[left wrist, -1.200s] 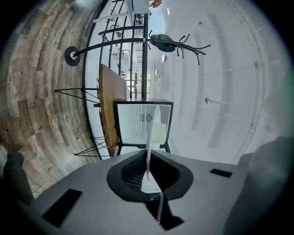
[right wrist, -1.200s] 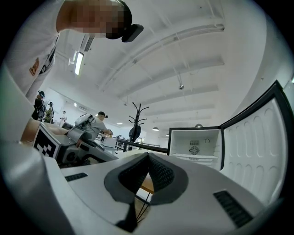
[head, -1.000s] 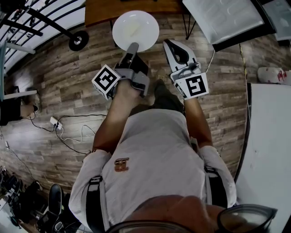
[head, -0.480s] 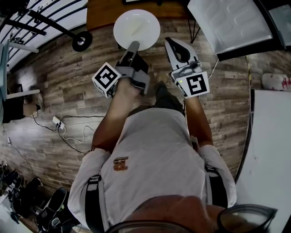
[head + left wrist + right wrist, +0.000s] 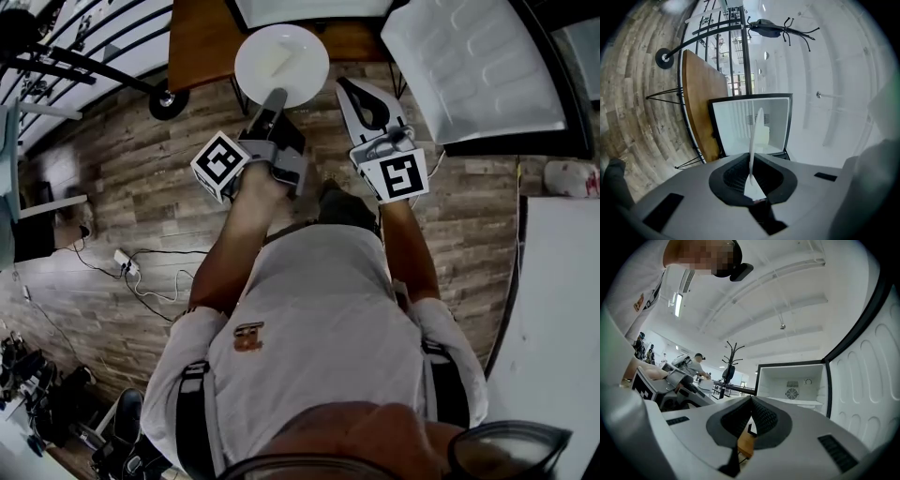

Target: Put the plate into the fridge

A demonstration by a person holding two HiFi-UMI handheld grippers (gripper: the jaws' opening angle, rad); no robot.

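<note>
The plate (image 5: 281,52) is clamped by its near rim in the left gripper (image 5: 273,101). The jaws are pressed tight on the thin edge, and the rest of the plate juts out past the tips, in the air. In the left gripper view it shows edge-on between the jaws. Straight ahead of the left gripper, beyond the plate, the fridge (image 5: 751,125) stands open with its white cavity facing the jaws. The plate is not yet inside. The door (image 5: 473,66) is swung out to the right of the right gripper (image 5: 364,101), whose jaws are together on nothing. A table (image 5: 202,37) lies to the left of the plate.

The step in hand looks like the carry toward the fridge. The next move probably calls for pushing the left gripper forward into the cavity with the plate level. Then it would lower the plate onto a shelf and only afterwards part the jaws.
</note>
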